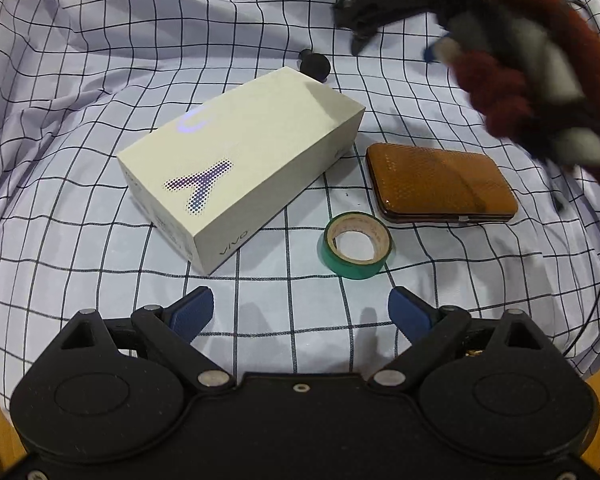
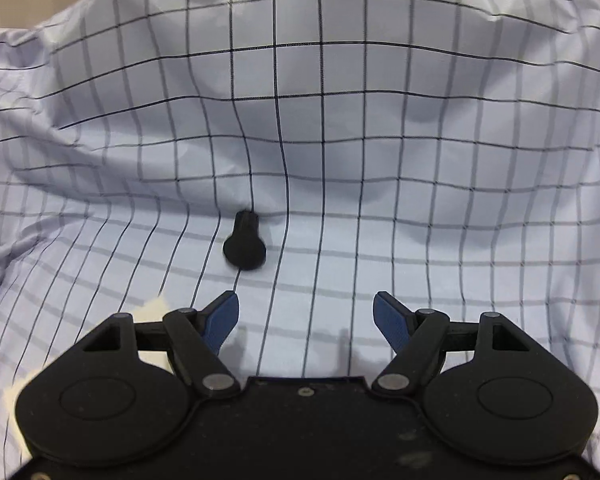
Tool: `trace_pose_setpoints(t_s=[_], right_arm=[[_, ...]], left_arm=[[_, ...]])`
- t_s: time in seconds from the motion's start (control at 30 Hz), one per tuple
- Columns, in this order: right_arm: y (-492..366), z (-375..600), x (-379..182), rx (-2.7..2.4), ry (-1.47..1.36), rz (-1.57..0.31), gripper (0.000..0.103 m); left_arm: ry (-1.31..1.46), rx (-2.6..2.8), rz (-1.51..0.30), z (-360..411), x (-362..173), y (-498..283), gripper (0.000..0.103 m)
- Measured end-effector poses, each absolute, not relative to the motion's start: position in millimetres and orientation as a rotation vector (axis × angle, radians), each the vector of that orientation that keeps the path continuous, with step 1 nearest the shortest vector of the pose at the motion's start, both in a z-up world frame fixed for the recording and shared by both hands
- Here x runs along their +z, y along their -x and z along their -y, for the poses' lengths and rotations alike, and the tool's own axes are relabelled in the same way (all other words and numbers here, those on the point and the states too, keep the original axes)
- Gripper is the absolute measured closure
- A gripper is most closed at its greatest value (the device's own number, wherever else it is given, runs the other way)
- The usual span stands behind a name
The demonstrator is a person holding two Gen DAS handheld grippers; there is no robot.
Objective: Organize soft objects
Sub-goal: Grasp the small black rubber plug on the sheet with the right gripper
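A: Left gripper [image 1: 301, 312] low over the checked cloth [image 1: 100, 80], jaws spread wide, nothing between them. Ahead of it: white phone box [image 1: 236, 164], green tape roll [image 1: 357, 245] just beside the box's near corner, amber case [image 1: 440, 182] to the right of the roll

B: Right gripper [image 2: 306, 318]?

A: Jaws wide apart too, empty. It points at a small black knob-shaped piece [image 2: 245, 250] lying on the cloth, near but not touched. From the left wrist it shows blurred, top right, with a dark red sleeve [image 1: 540, 60] behind

B: Step in hand?

A: Reads as an approach to the black piece, early in the task. Whether it is soft, cannot tell

B: Next move?

A: Likely lower the right jaws around the piece, close gently; loose cloth could get pinched
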State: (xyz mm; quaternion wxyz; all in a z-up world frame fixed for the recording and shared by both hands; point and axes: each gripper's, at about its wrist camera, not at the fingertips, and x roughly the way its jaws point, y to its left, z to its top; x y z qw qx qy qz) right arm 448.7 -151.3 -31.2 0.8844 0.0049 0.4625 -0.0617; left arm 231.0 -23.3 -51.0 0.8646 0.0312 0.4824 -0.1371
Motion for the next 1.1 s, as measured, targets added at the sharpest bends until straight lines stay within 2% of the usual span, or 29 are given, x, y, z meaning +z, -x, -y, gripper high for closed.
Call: trace_pose_setpoints(t_s=[0.3,0.57,0.73,0.93,1.1], right_arm=[[-503.4,122.1,-62.3,-0.099,0.049,-0.987,0.029],[-518.5,124.0,-81.2,-0.155,0.13,-1.013,0.031],[-512.5,159.9,-68.5,-0.356,0.062,-0.965,0.029],[-506.9,175.3,-59.0,-0.283,-0.097,-1.008,0.03],[-514.2,158.6,-62.0,-0.196,-0.137,-1.054,0.034]], left_arm=[[-0.052,-0.267,-1.059,19.7,-66.0,-250.7,0.012],[-0.036,-0.266,-1.097,17.9,-76.2,-258.0,0.012],[-0.038,-0.268,-1.094,19.0,-76.4,-256.8,0.011],[-0.041,-0.269,-1.094,19.3,-77.0,-257.5,0.011],[-0.044,-0.274,-1.093,20.2,-77.5,-257.8,0.009]])
